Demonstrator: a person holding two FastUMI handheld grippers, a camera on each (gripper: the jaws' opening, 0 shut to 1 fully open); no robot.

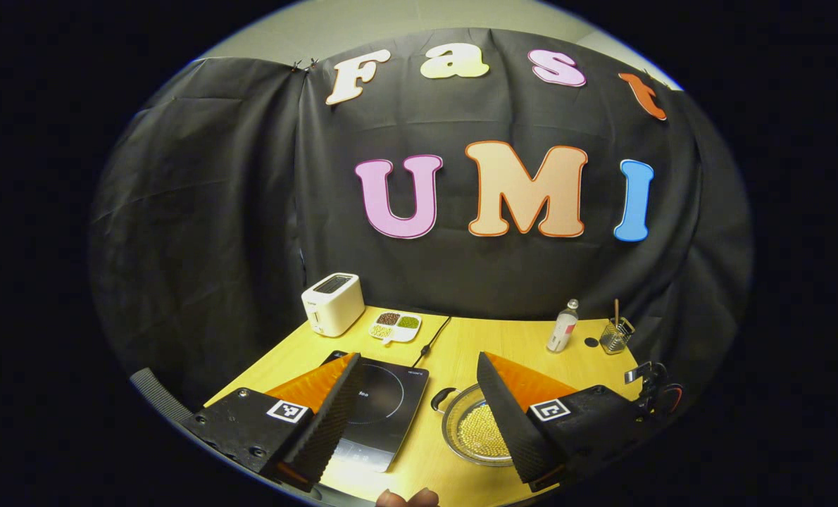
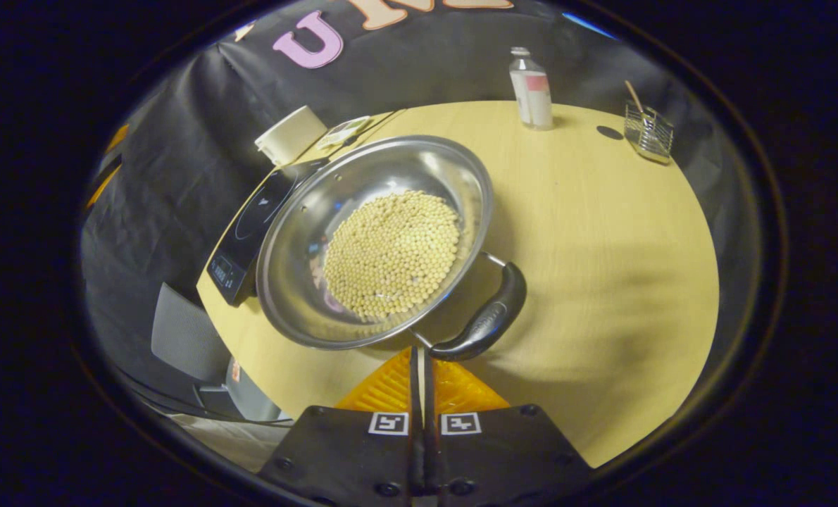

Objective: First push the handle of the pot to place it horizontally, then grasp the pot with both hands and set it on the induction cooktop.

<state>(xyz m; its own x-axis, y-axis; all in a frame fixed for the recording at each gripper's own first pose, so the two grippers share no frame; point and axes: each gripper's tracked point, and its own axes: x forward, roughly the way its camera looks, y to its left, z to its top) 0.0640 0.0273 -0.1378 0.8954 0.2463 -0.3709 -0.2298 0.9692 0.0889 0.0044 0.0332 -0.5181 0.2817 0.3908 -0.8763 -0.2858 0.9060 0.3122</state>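
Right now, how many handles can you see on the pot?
2. One handle is at the pot's near side, just ahead of the right gripper. The other handle is at its opposite side, toward the cooktop.

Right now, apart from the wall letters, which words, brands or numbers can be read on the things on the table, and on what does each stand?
Nothing can be quoted with certainty.
induction cooktop: pale print at its back corner and front panel, too small and blurred.
toaster: small dark mark, unreadable.
bottle: label too blurred.
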